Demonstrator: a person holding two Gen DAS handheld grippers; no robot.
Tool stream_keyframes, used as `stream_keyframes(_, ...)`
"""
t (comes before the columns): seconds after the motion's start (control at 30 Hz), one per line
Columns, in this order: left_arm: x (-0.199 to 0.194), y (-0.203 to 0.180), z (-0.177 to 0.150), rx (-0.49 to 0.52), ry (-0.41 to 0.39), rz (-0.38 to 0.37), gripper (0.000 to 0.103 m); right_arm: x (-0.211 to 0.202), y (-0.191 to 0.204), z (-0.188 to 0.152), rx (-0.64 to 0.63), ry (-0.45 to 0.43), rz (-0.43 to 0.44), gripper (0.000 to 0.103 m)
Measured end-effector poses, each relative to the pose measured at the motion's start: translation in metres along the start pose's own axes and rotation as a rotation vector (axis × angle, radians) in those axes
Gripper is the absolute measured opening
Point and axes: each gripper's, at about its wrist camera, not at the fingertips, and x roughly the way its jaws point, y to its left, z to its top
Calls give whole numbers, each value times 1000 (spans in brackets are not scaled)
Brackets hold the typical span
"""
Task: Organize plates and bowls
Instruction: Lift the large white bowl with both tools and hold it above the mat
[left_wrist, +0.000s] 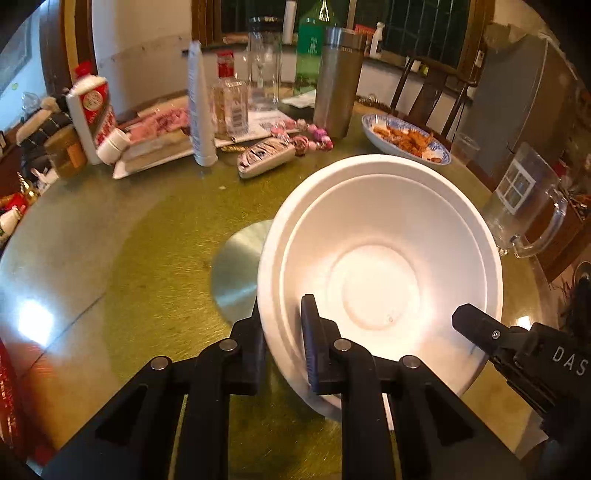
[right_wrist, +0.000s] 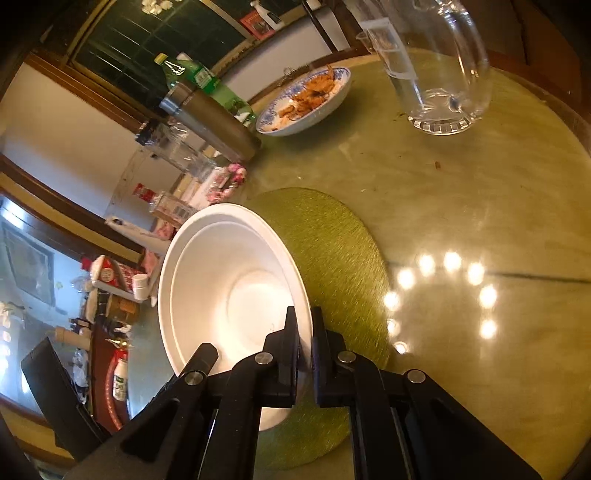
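Green table (right_wrist: 461, 206), both tongs (left_wrist: 282, 332) (right_wrist: 304, 343) clamping stacked white bowls' (left_wrist: 380, 258) rims

Two white bowls (left_wrist: 380, 258) sit nested one inside the other at the centre of the left wrist view. One blue-patterned plate of food (left_wrist: 404, 138) lies at one o'clock from them. One clear glass mug (left_wrist: 524, 203) stands at three o'clock. One steel tumbler (left_wrist: 340, 81), one green bottle (left_wrist: 310, 55) and one empty glass jar (left_wrist: 264, 62) stand at twelve o'clock. One white sleeve of cups (left_wrist: 199, 107) stands at eleven o'clock. Two black grippers, the left gripper (left_wrist: 284, 339) and the right gripper (right_wrist: 304, 350), each pinch the bowls' rim.
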Motion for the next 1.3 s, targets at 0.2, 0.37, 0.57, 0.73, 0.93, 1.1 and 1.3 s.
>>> stream_keyframes(0.2,-27,18,-18,-27,-66,11,13,-19,11,-30,-36,-44,34,5)
stream_keyframes(0.37,-36,33,-31,-53,-89,16,13,-23,16,-50,-67,-72,66,5)
stream_keyframes(0.57,-35,38,-36,-76,-101,9,13,-19,22,-57,-110,-85,64,5)
stream_keyframes(0.73,-31,40,-39,-76,-85,-15,13,-16,21,-59,-120,-92,50,5)
stream_keyframes(0.93,-32,44,-39,-82,-85,-35,13,-15,22,-60,-130,-99,48,5)
stream_keyframes(1.1,-31,44,-40,-83,-80,-41,13,-14,22,-61,-136,-100,42,5)
stream_keyframes(1.3,-32,44,-40,-85,-84,-40,13,-15,24,-61,-142,-107,45,5)
